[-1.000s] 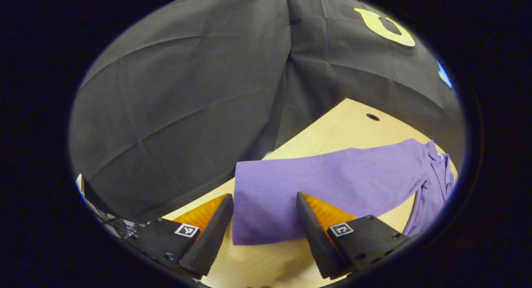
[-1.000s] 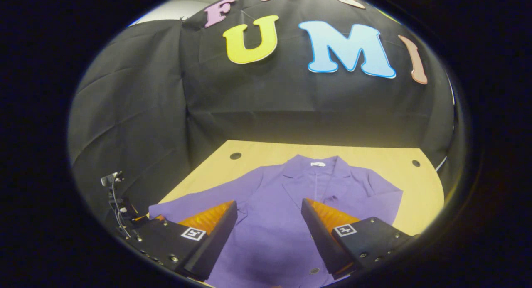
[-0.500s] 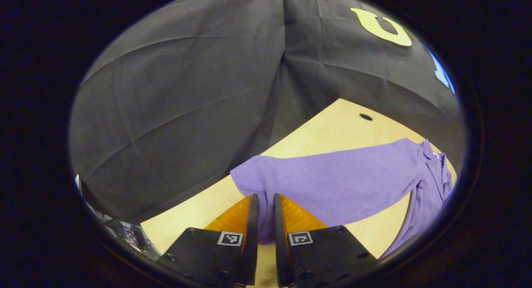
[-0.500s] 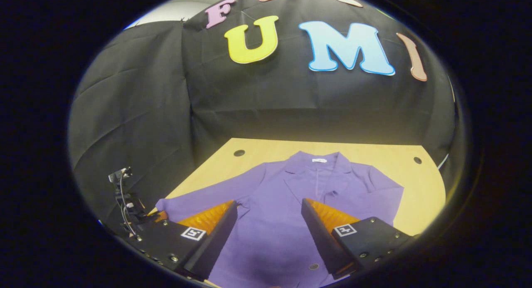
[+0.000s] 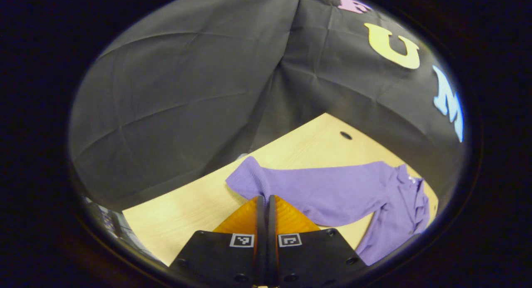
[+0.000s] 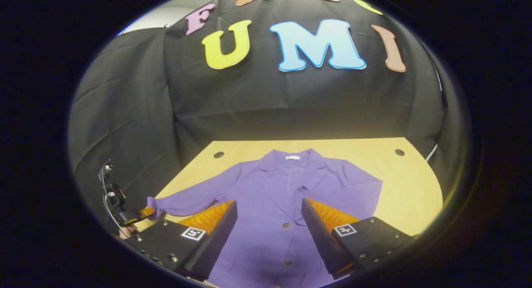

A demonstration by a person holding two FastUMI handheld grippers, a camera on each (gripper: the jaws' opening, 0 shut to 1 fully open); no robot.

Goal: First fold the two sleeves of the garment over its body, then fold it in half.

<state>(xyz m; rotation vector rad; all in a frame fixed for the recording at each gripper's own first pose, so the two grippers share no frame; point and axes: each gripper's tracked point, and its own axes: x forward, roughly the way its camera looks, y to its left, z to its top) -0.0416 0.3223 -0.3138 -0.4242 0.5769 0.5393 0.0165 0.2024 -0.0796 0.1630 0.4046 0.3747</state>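
Sleeve point(image 5: 316, 188) pinched, jacket front point(image 6: 282, 205) buttoned

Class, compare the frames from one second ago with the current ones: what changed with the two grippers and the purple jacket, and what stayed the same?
The left gripper, open around the cuff a second ago, has closed on the left sleeve and begun lifting it, bunching the cuff. The right gripper stays open above the jacket, holding nothing. The jacket's body still lies flat on the table, and the other sleeve remains unfolded.

garment point(image 6: 282, 196) on table point(image 6: 415, 188) | left gripper point(image 5: 266, 203) at sleeve end point(image 5: 249, 178)
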